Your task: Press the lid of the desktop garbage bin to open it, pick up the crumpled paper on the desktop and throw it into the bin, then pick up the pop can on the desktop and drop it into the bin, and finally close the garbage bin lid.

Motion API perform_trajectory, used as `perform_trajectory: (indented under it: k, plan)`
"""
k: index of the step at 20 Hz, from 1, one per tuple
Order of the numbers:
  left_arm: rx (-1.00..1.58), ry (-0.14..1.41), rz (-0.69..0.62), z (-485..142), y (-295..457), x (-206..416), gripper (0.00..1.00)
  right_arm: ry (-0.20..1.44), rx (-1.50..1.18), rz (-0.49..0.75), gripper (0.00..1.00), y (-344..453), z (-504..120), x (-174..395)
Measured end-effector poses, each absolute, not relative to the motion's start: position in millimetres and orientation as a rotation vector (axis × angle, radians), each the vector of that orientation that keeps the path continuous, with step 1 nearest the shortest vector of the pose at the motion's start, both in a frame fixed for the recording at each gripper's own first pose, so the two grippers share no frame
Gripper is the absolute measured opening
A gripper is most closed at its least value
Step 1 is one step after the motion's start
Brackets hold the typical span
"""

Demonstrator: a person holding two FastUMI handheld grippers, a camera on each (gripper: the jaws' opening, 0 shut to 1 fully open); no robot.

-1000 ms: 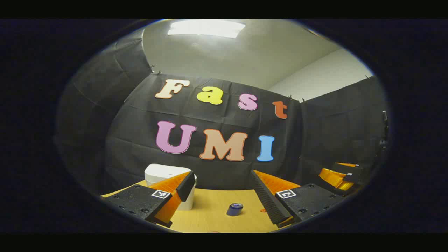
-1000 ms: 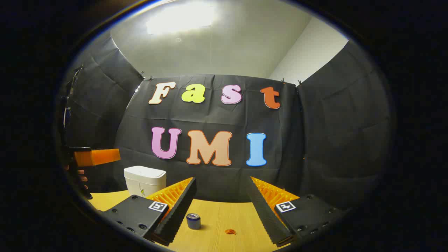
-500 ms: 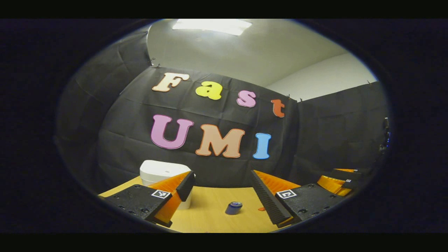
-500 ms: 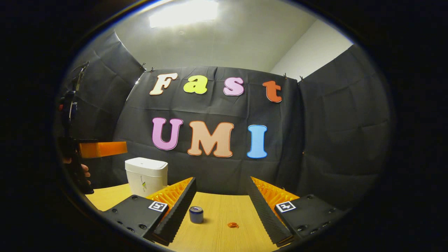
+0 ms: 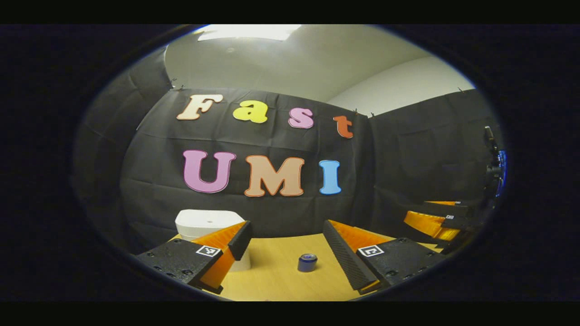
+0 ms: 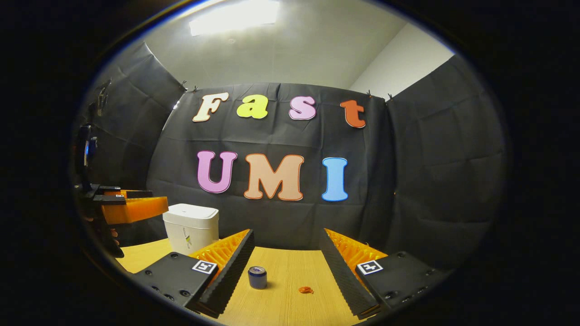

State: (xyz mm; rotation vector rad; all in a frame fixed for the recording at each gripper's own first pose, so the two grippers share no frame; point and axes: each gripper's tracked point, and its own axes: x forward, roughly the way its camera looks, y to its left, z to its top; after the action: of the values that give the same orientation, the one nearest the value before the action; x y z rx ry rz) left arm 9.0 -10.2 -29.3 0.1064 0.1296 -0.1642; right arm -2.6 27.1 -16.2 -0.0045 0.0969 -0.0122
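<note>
You are bringing the left gripper (image 5: 285,253) in toward the bin (image 5: 206,224), which is sitting larger and nearer its left finger than a second ago. Its jaws are standing wide apart, holding nothing. The lid (image 6: 190,212) is lying flat, so the press is not yet done. The right gripper (image 6: 285,265), likewise spread and empty, is hovering over the table (image 6: 281,299), with the can (image 6: 257,277) upright between its fingers and the crumpled paper (image 6: 306,290) just beside.

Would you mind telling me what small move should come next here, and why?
Probably bring the left gripper down onto the garbage bin lid to press it open: the lid looks shut, both grippers are open and empty, and the pop can and crumpled paper lie on the desktop.
</note>
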Motion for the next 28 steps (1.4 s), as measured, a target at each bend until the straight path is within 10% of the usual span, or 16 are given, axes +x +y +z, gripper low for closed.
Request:
perform_trajectory:
  k: [28]
  plan:
    - [0.048, 0.237, -0.034, -53, 26, -7, 0.94, 0.163, 0.032, 0.028, 0.96, 36, -36, -13]
